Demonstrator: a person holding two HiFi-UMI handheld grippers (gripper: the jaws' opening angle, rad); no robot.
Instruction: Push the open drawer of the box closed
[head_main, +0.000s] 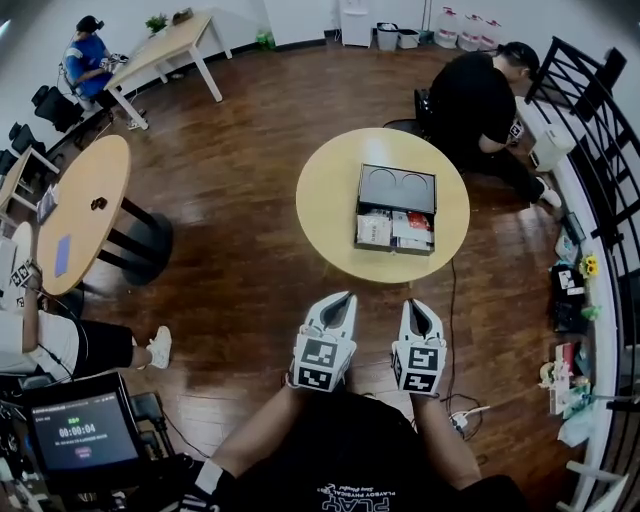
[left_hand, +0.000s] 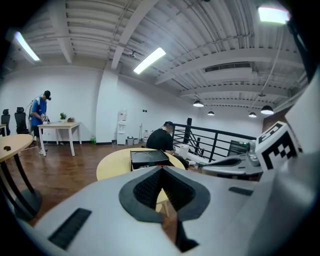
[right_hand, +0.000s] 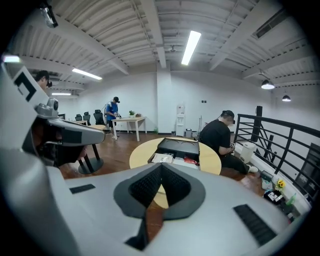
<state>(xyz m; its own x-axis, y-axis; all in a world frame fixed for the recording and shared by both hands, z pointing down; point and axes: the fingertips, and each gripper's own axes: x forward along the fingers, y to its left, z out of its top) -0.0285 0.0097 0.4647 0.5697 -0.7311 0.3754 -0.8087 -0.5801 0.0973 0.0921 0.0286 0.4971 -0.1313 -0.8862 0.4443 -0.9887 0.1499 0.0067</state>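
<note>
The drawer (head_main: 394, 231) gapes toward the table (head_main: 325, 200)'s near edge, dead ahead of the right gripper (head_main: 416, 306), left gripper (head_main: 343, 298) slightly off-line; both are pressed shut, empty.

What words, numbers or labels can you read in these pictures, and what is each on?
"00:00:04": on the screen at the head view's lower left; the line under it is too small.
Print on the black shirt: upside down, cut off, not surely readable.
Packets in the open drawer: print too small.
Marker cubes: patterns only, no words.
</note>
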